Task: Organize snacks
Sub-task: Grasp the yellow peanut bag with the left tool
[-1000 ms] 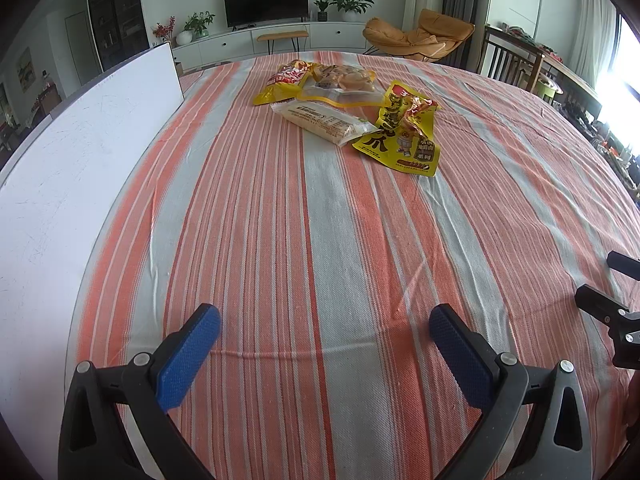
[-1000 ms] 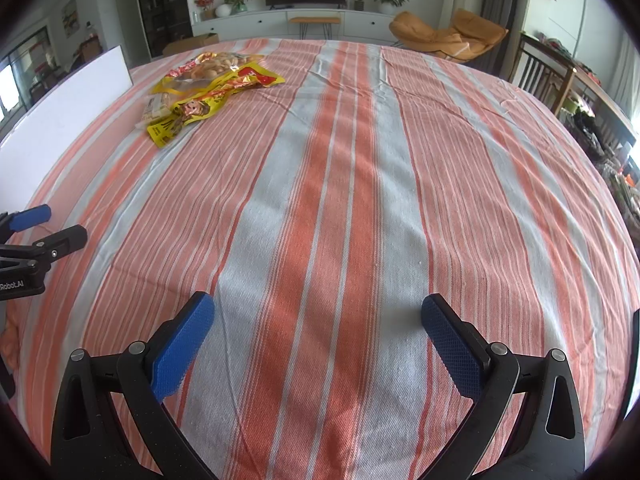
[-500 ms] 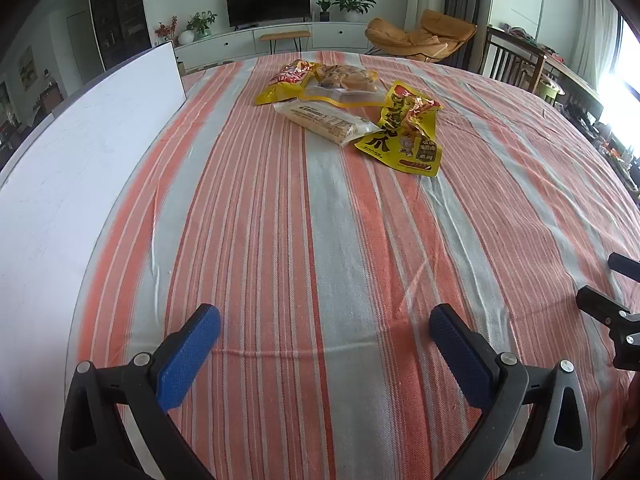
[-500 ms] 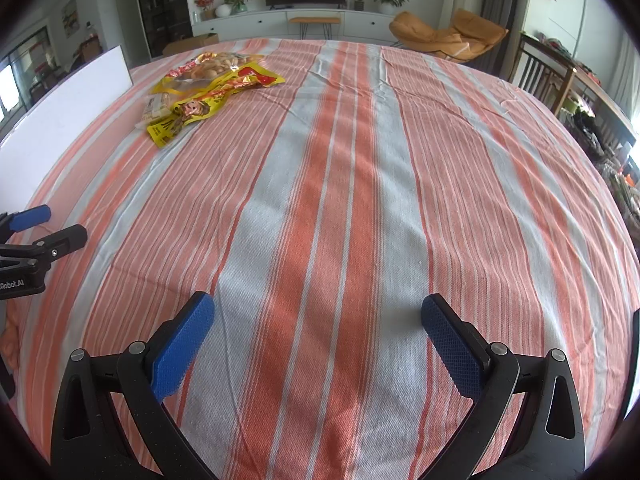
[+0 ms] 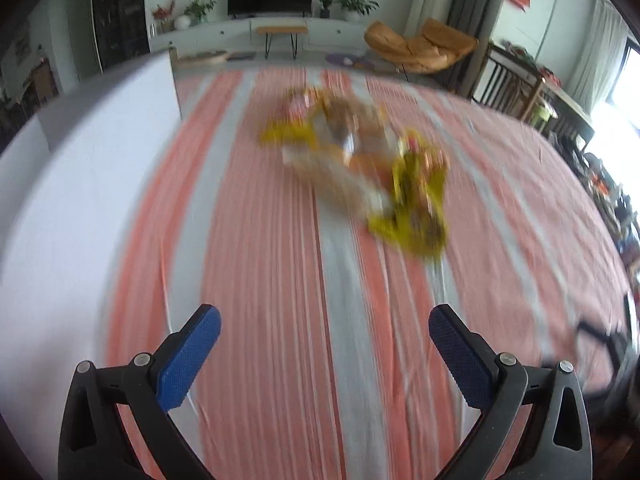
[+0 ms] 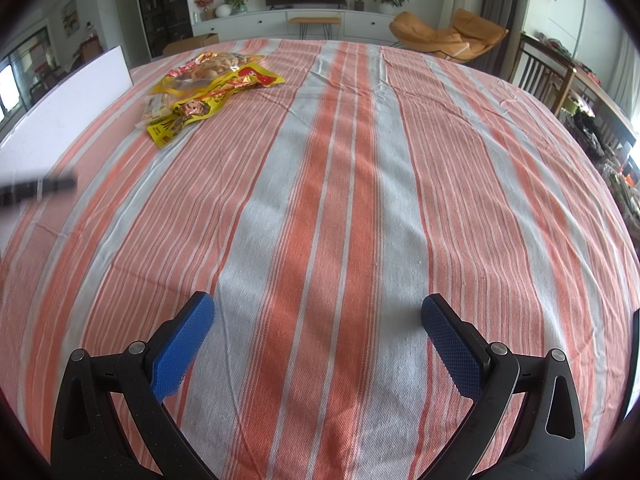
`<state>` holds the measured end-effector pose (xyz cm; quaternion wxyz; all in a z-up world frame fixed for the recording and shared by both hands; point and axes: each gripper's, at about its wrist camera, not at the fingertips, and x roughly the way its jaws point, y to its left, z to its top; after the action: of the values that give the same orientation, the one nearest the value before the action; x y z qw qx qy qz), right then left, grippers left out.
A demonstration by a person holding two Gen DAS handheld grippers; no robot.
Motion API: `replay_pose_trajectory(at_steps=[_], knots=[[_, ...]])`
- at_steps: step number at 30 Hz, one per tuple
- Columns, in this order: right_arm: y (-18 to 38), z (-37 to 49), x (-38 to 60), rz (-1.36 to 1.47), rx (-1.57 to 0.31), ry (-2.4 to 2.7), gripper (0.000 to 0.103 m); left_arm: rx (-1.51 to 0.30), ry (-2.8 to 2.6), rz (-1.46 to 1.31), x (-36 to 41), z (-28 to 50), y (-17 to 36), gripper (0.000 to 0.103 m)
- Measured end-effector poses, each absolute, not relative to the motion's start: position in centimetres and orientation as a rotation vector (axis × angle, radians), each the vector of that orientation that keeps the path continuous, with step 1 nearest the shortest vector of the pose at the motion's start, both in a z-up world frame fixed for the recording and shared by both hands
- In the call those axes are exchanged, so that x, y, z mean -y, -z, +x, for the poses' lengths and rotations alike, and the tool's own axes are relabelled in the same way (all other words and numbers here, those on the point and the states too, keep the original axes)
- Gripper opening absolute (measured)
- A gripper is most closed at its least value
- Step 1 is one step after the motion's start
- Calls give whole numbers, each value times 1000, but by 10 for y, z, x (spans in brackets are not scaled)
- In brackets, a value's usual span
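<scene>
1. Left wrist view: the left tongs (image 5: 324, 336) are spread wide with nothing between the blue pads, above the orange-and-grey striped cloth on the worktop (image 5: 256, 280). The picture is smeared, so I judge these tongs are travelling toward the snacks.
2. Right wrist view: the right tongs (image 6: 318, 330) are likewise spread and empty, over bare cloth, well apart from the snacks.
3. Further out lies the task's thing: a loose heap of crinkly snack packets (image 5: 360, 168), overlapping at the far left of the worktop. In the right view the nearest is a yellow printed foil packet (image 6: 192, 110), with a pale clear-wrapped bar (image 6: 156, 106) just beside it and a clear bag of tan pieces (image 6: 212, 65) behind.
4. A white flat board (image 5: 80, 184) stands along the left edge, near the heap.
5. To do the reach well, I would slow before the heap, aim at one free packet edge, and close on that alone so its neighbours are not dragged.
</scene>
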<state>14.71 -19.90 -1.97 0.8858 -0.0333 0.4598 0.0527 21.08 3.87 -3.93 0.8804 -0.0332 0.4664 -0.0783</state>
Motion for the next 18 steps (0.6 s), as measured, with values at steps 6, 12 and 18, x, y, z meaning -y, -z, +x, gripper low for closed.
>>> replay_pose_trajectory(at_steps=[6,12,18], knots=[[20,147,199,-69,-956,-110,103,-1024,108,-95,-26,295,35,103],[20,147,199,-69,-956,-110,103,-964,37,-25,-6,347,32,89],[20,147,199,-70,-956,-110,103,-1040,118,41,27,414,33,97]])
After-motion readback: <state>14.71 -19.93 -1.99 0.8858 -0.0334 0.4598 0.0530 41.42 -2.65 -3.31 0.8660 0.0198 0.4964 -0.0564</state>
